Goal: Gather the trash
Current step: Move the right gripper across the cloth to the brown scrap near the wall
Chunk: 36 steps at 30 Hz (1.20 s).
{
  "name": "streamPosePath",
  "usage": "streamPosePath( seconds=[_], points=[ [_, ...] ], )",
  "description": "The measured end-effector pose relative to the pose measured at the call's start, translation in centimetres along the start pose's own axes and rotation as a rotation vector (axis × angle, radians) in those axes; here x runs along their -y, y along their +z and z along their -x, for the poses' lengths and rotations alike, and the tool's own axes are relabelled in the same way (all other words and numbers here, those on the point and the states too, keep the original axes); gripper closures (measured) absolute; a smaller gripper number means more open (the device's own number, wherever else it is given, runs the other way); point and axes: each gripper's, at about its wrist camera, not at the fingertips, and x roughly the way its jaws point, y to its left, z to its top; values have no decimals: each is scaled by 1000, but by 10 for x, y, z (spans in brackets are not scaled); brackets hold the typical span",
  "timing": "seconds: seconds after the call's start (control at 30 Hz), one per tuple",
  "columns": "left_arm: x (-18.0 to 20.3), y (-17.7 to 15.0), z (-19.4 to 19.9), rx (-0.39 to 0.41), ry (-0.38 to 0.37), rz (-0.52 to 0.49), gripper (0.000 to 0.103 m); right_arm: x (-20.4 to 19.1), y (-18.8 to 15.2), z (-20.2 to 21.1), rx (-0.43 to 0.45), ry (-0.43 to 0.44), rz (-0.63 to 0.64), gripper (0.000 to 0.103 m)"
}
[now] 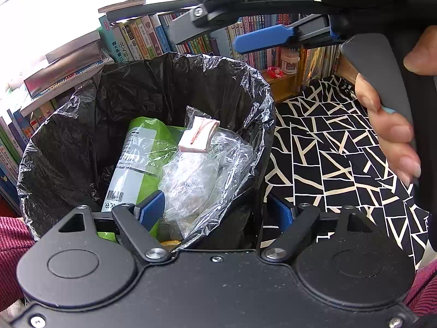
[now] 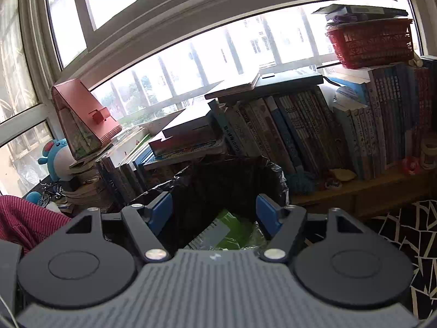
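A bin with a black plastic liner (image 1: 114, 114) fills the left wrist view. Inside lie a green package (image 1: 153, 147), crumpled clear plastic wrap (image 1: 202, 169) and a small pink-and-white wrapper (image 1: 198, 135) on top. My left gripper (image 1: 217, 210) is open and holds nothing; it straddles the bin's near right rim, left pad inside, right pad outside. My right gripper (image 2: 213, 213) is open and holds nothing as it hangs above the bin liner (image 2: 232, 175), with the green package (image 2: 232, 229) below it. Its blue pad (image 1: 262, 38) shows at the top of the left wrist view, held by a hand (image 1: 387, 125).
Crowded bookshelves (image 2: 300, 131) stand right behind the bin under a window. A black-and-white patterned cloth (image 1: 327, 150) covers the surface to the bin's right. A red basket (image 2: 371, 43) tops the books. A plush toy (image 2: 54, 158) and a red sleeve (image 2: 27, 218) are at left.
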Motion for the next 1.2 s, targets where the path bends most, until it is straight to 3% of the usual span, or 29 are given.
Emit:
streamPosePath(
  seconds=[0.23,0.57,0.83,1.0,1.2],
  points=[
    [0,0,0,0,-4,0,23,21,6,5,28,-123,-19,18],
    [-5,3,-2,-21,-28,23,23,109,22,35,47,-546,-116,12],
    [-7,4,-4,-40,-29,33,23,194,-6,69,28,-866,-228,5],
    [-8,5,-7,-59,-24,48,23,234,-34,85,26,-1054,-207,2],
    [-8,6,-8,-62,-19,44,23,281,-51,106,7,-1191,-286,2]
  ],
)
